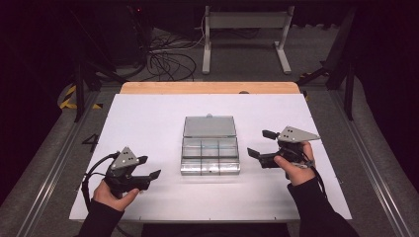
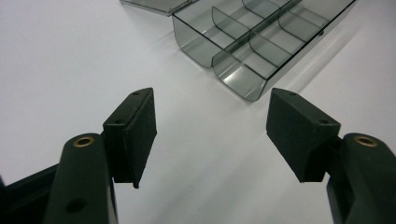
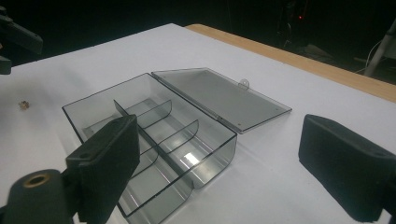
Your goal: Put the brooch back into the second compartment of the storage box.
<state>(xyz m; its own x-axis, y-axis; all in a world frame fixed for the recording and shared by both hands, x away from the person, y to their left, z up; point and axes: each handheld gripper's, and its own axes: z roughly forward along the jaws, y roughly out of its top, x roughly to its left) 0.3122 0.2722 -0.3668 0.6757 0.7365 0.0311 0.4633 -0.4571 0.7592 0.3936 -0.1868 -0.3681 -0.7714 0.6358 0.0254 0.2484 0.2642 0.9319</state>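
Note:
A clear smoky plastic compartment box [image 1: 210, 157] sits in the middle of the white table top [image 1: 148, 118]. Its lid [image 1: 209, 126] lies open flat behind it, and the compartments look empty. To the left of the box my left gripper [image 1: 149, 167] stands open and holds nothing. In the left gripper view the box [image 2: 261, 42] lies ahead, beyond that gripper's [image 2: 212, 135] spread jaws. My right gripper [image 1: 259, 143] stands open to the right of the box. In the right gripper view the box [image 3: 154, 135] and its lid [image 3: 224, 95] lie just past my open right gripper [image 3: 219, 163].
A tiny brass-coloured part [image 3: 22, 104] lies on the table beyond the box, near the left gripper [image 3: 14, 37]. A wooden strip [image 1: 210, 87] edges the table's far side. Cables [image 1: 168, 59] and a metal stand [image 1: 247, 29] are on the floor behind.

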